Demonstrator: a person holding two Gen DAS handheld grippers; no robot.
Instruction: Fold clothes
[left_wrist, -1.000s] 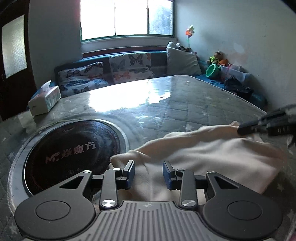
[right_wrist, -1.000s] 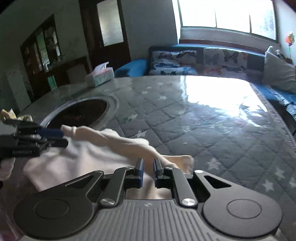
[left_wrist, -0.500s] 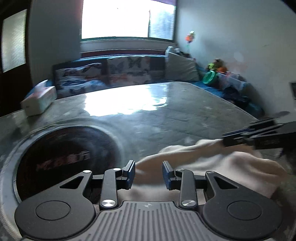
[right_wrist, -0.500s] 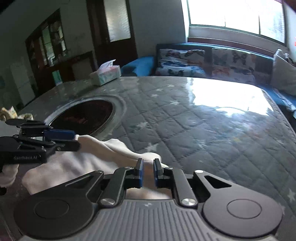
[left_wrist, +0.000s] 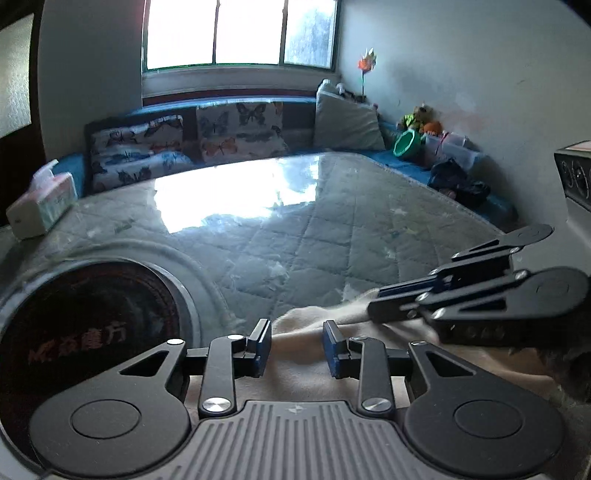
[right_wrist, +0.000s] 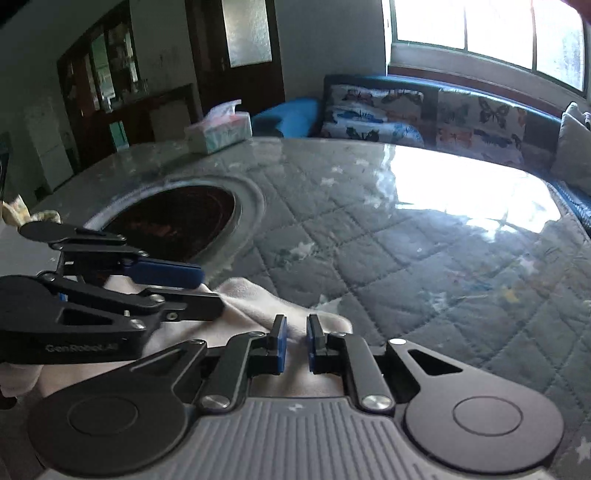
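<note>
Quilted worktop (left_wrist: 332, 236) w/ round inset hotplate (left_wrist: 85, 332) at 9 o'clock. Cream garment (left_wrist: 295, 369) bunched at near edge, long axis approx. 9–3. Left tool (left_wrist: 293, 345): jaws partly apart, closing, cloth between them. Right tool (right_wrist: 295, 345): nearly shut, pinching a fold. Both sit over the garment, tips toward 12.

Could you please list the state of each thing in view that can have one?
Cream garment: bunched on the table, not yet folded flat.
Left hand-held gripper: jaws closing, cloth between them.
Right hand-held gripper: nearly shut on a fold of the garment.
Tissue box: open, tissue sticking out.
Round black hotplate: uncovered.
</note>
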